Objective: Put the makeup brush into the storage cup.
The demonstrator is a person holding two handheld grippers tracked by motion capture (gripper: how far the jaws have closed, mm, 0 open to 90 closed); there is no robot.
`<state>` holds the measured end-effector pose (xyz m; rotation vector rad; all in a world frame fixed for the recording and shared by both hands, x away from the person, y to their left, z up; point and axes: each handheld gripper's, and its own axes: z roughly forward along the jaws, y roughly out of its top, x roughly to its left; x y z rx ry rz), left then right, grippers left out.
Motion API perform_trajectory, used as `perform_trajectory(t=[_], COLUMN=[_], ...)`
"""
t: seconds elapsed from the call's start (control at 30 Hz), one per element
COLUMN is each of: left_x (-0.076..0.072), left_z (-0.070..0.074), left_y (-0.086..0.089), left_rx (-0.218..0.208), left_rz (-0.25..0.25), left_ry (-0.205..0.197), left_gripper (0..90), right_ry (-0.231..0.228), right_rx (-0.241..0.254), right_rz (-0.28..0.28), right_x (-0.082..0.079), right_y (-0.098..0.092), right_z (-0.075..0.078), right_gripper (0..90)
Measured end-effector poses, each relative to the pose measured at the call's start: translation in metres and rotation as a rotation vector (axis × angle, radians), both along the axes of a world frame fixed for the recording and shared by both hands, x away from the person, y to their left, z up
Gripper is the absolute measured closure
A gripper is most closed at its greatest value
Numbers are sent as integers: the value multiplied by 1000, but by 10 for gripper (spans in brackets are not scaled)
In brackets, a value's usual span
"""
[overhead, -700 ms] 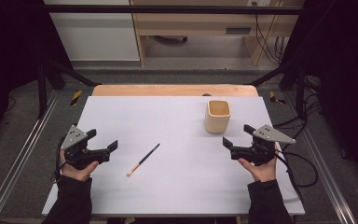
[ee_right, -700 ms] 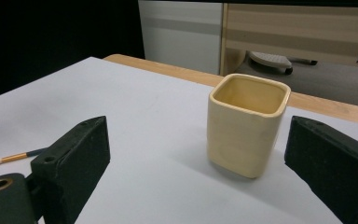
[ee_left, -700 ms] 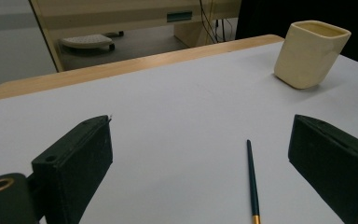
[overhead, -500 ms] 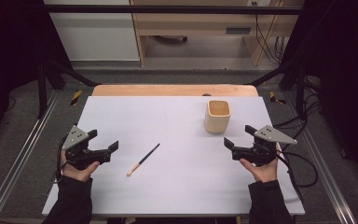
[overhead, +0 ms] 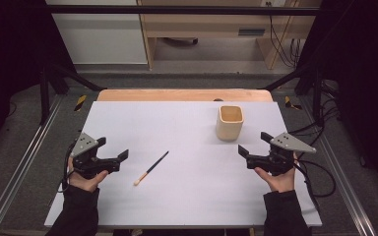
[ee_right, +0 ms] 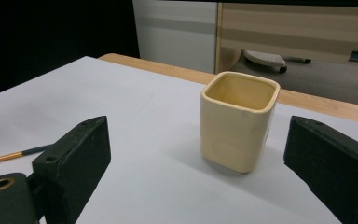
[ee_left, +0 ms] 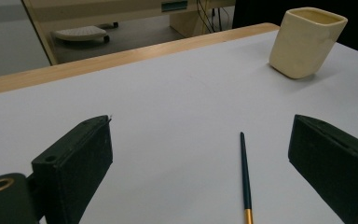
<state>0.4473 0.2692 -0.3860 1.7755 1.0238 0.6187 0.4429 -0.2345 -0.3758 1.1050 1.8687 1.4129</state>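
Observation:
A thin paintbrush (overhead: 151, 168) with a dark handle, gold ferrule and pale bristles lies at an angle on the white tabletop (overhead: 187, 201), left of centre. A cream square cup (overhead: 230, 123) stands upright at the back right. My left gripper (overhead: 118, 161) hovers open just left of the brush. From the left gripper view, the brush (ee_left: 245, 177) lies ahead between the wide jaws, and the cup (ee_left: 306, 42) is far off. My right gripper (overhead: 246, 156) is open, in front of the cup and slightly to its right. The cup (ee_right: 237, 126) stands ahead between the right gripper's jaws, untouched.
A wooden strip (overhead: 177, 94) borders the far edge of the table. Metal rails (overhead: 24, 162) run along both sides, and black cables (overhead: 320, 172) trail off the right side. Cabinets and a desk stand on the floor beyond.

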Motion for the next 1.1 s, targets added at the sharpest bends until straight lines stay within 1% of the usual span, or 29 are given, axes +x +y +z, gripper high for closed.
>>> perform_trajectory(t=[0.17,0.4,0.43,0.5,0.63,0.7,0.77,0.87,0.9,0.97,1.0,1.03,1.1], left_x=[1,4,5,7,9,12,13,16,19,21,21,22,25], left_z=[1,2,2,4,6,7,7,8,8,8,8,7,7], left_y=[-2,-9,-11,-14,-16,-20,-21,-27,-31,-35,-35,-37,-43], left_rx=[10,35,50,67,73,88,94,128,150,171,171,180,207], left_rz=[-11,-28,-40,-46,-54,-61,-64,-79,-86,-92,-92,-95,-105], left_ry=[12,38,42,49,57,69,74,88,98,109,109,113,128], left_gripper=[62,73,73,73,73,73,74,77,80,80,80,80,82], right_ry=[10,16,16,18,21,23,25,24,23,23,22,23,22], right_rx=[-24,-19,-20,-21,-29,-32,-35,-37,-36,-36,-35,-34,-32], right_rz=[-5,-5,-5,-4,0,2,6,9,9,8,7,8,9], right_x=[0,-1,-1,-1,-1,-2,-2,-3,-3,-3,-4,-4,-4], right_y=[2,3,3,3,5,7,8,9,9,8,8,8,8], right_z=[-2,-2,-2,-2,-2,-2,-2,-2,-1,-1,-1,-1,-1], right_gripper=[75,76,76,76,77,77,77,78,78,78,78,78,79])
